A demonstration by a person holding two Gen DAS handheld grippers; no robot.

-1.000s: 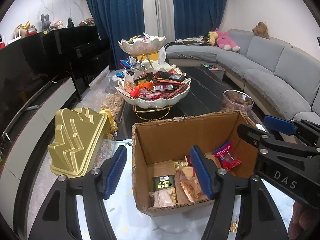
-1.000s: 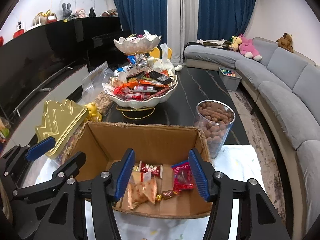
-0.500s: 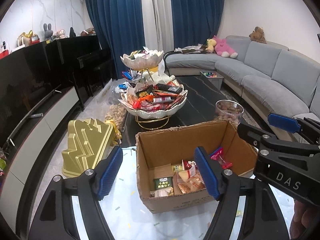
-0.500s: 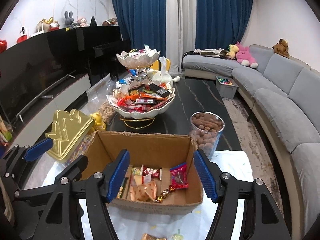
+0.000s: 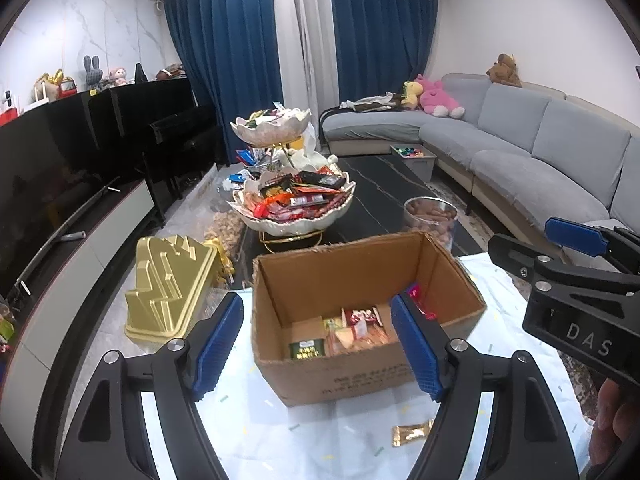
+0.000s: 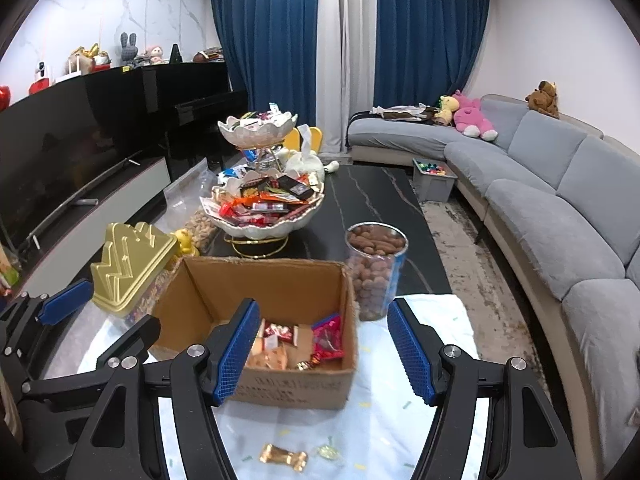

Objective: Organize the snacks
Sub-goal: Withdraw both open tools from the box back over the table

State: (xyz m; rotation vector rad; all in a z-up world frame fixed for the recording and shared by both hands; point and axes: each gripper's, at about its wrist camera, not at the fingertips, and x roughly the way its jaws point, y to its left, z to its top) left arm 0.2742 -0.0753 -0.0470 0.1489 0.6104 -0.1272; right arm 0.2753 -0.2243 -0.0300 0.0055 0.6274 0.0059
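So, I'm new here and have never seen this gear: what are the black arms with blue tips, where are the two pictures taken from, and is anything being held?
There is no robot. A person carries a hand-held two-finger clamp in each hand, and each clamp has a wide-angle camera that looks forward along its fingers. One picture comes from the left gripper, the other from the right gripper. The blue parts are the finger pads. Each view also catches the other clamp at its edge.

Both grippers are open and hold nothing; they frame a cardboard box with a few wrapped snacks in its bottom. The box stands on a pale cloth. In front of it, loose on the cloth, lies a gold-wrapped candy. Behind are a gold lid, a clear jar of nuts and a tiered snack bowl.
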